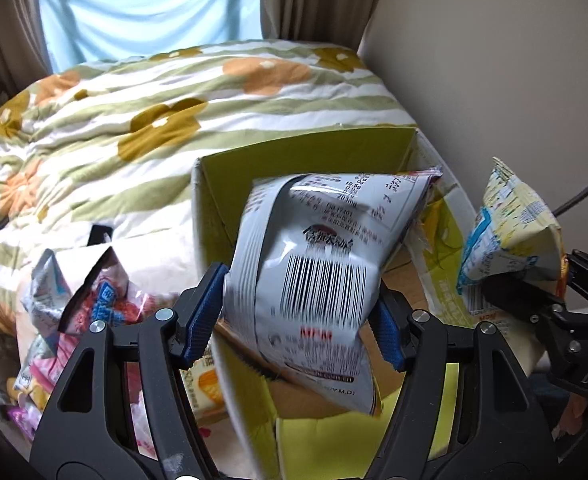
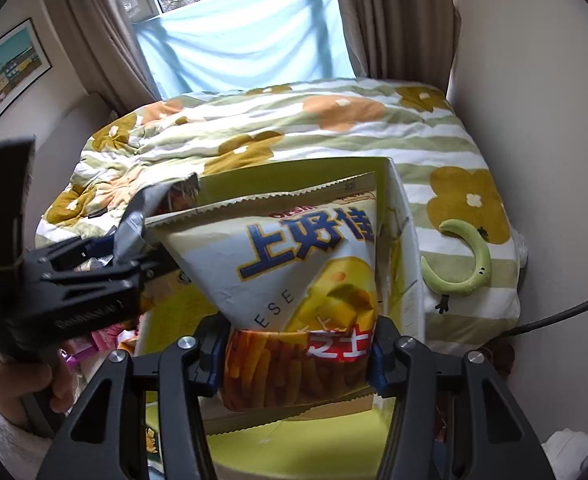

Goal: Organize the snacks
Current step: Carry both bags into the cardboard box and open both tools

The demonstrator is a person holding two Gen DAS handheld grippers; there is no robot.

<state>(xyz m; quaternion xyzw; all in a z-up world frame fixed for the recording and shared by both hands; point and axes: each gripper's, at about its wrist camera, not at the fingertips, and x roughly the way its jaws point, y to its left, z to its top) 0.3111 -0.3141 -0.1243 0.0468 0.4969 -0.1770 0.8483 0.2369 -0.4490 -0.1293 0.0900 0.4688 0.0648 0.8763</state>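
Left claw (image 1: 302, 320) pinches a grey bag (image 1: 314, 264) at frame centre; right claw (image 2: 298, 364) clamps a cheese bag (image 2: 294, 272). Both hang over the open box (image 1: 294, 156), probably for dropping in.

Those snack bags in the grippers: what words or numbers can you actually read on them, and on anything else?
"上好佳": big blue characters on the cheese snack bag in the right gripper.
"ESE": end of a word lower on that bag.
"19.5g", "11%": nutrition table on the grey bag in the left gripper; its barcode digits and fine print are too blurred.
"DAS": right gripper's black frame.
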